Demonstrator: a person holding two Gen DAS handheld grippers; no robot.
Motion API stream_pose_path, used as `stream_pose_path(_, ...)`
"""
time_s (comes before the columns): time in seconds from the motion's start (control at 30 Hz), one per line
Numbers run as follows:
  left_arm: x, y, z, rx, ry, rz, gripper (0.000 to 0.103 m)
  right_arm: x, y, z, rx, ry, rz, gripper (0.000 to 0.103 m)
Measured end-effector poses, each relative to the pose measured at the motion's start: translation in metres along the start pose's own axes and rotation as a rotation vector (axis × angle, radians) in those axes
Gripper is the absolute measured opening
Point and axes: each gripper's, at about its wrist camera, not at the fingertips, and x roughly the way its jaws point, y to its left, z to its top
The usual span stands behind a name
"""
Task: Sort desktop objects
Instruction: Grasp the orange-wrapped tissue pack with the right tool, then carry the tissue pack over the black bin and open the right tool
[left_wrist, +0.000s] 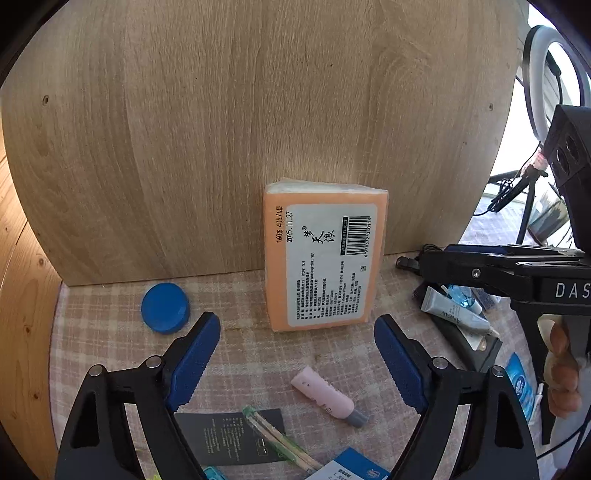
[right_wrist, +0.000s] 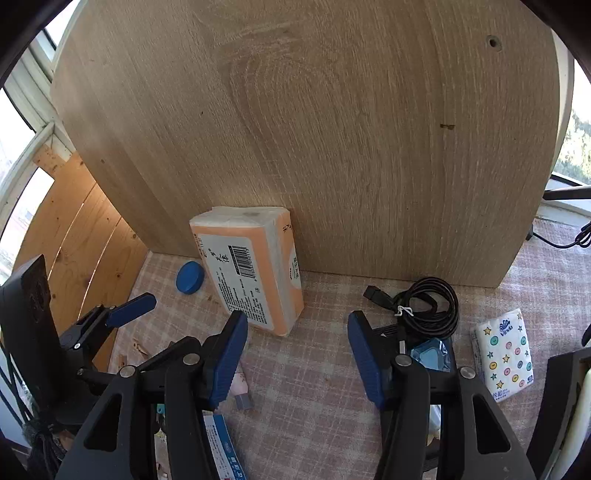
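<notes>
Currently both grippers hover empty, jaws spread: left gripper (left_wrist: 297, 354), right gripper (right_wrist: 297, 354). Orange tissue pack (left_wrist: 323, 254) leans on the wooden board (left_wrist: 221, 129), frame centre. Likely light, squashy, slick wrap; grip across its narrow sides.

Daylight floods both views: windows (right_wrist: 22, 122) blow out white at ten o'clock of the right wrist view, and glare burns at two o'clock of the left wrist view behind a ring light (left_wrist: 550, 81). The wooden board (left_wrist: 240, 129) is evenly lit, its grain sharp. Fisheye bending curves the edges and dark vignettes fill the corners.
</notes>
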Motion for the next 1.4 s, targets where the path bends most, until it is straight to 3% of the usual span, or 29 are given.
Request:
stream_pose_path(0.2, 0.032, -0.002, 0.006, 0.052, 0.016, -0.029, 0.081, 0.041, -0.002, 0.017, 0.035, 0.07, 0.078, 0.042)
stream_pose_path(0.4, 0.052, -0.007, 0.012, 0.083, 0.02, -0.081, 0.073, 0.063, -0.009, 0.026, 0.066, 0.09, 0.129, 0.041)
stream_pose_path(0.5, 0.056, -0.007, 0.014, 0.072, 0.014, -0.088, 0.072, 0.066, -0.008, 0.028, 0.062, 0.09, 0.145, 0.041)
stream_pose_path(0.63, 0.056, 0.0, 0.021, 0.031, 0.018, -0.143, 0.067, 0.065, -0.011, 0.028, 0.091, 0.096, 0.197, 0.034)
stream_pose_path(0.73, 0.053, -0.002, 0.02, 0.005, 0.026, -0.163, 0.066, 0.06, -0.011, 0.027, 0.095, 0.089, 0.185, 0.034)
stream_pose_path(1.1, -0.011, -0.082, 0.001, 0.086, -0.017, -0.21, 0.066, 0.001, -0.024, 0.007, 0.105, 0.067, 0.176, 0.037)
stream_pose_path(1.4, -0.064, -0.176, -0.016, 0.204, -0.021, -0.256, 0.066, -0.083, -0.067, -0.045, 0.143, 0.036, 0.188, 0.039)
